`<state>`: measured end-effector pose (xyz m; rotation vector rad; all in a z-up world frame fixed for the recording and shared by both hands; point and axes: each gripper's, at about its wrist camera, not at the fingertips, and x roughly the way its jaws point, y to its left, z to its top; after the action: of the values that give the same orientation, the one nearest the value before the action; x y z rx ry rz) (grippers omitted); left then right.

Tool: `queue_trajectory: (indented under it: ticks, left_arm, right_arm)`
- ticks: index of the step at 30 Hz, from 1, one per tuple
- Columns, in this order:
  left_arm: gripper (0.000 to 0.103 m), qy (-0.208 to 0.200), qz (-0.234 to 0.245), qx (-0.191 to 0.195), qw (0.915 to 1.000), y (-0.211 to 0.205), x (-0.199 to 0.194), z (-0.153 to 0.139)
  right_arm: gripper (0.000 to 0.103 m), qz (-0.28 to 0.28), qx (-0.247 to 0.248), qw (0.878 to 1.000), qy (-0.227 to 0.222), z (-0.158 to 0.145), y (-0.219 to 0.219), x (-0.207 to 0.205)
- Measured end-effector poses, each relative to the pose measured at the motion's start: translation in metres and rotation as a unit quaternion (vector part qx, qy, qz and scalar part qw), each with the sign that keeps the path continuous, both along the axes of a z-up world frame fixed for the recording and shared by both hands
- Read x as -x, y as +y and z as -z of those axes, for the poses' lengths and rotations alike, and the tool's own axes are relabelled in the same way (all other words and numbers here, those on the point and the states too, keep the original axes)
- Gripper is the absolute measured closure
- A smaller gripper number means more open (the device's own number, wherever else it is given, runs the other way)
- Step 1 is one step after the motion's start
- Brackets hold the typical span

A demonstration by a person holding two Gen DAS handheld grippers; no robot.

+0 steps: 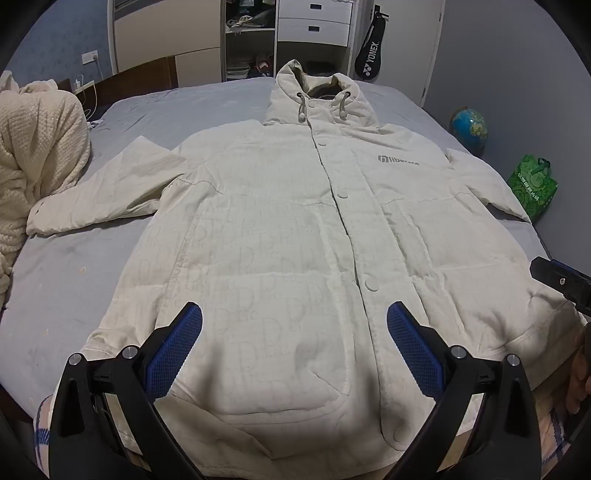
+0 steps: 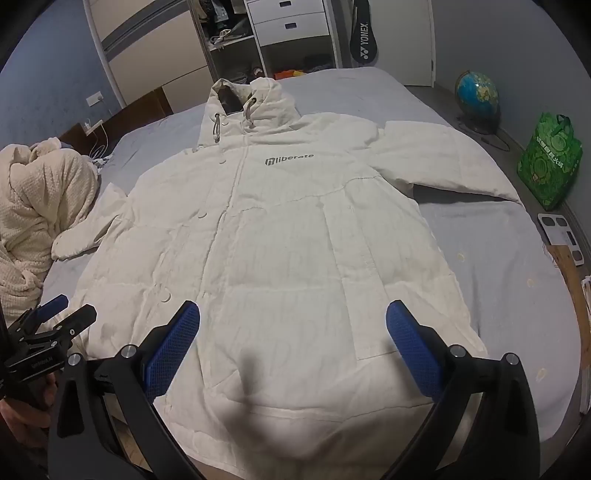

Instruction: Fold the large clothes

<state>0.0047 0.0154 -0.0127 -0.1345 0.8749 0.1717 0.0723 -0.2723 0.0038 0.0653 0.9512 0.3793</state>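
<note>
One white hooded coat (image 1: 295, 229) lies flat and face up on the grey bed (image 1: 66, 288), buttoned shut, hood toward the far end and hem hanging over the near edge. Its two sleeves spread outward: the left sleeve (image 1: 107, 192) ends just beside a heap of cream blanket (image 1: 37, 155) at the bed's left side, and the right sleeve (image 2: 443, 162) reaches close to the bed's right edge. Bare sheet lies open on both sides of the coat's body, wider on the right in the right wrist view, and a strip of sheet is free beyond the hood. The left claw (image 1: 294, 321) hangs above the coat's lower front with its two blue pads spread wide and nothing between them; the right claw (image 2: 293, 321) hangs likewise over the coat's lower right half, pads spread wide, pinching nothing. Each claw shows at the edge of the other's view, near the hem. On the floor past the right edge stand one globe (image 2: 476, 98) and one green bag (image 2: 550, 162), with a scale (image 2: 561, 236) nearer. At the far wall are a cupboard with two drawers (image 1: 314, 22) and one black racket bag (image 1: 369, 55).
</note>
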Motion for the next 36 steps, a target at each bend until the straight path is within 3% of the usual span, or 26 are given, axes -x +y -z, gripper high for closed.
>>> queue_trajectory:
  ticks: [36]
  left_arm:
    - [0.007,-0.007,-0.008,0.01,0.9999,0.0,0.001,-0.005]
  right_arm:
    - [0.006,-0.018,0.004,1.0,-0.012,-0.003,0.009,0.004]
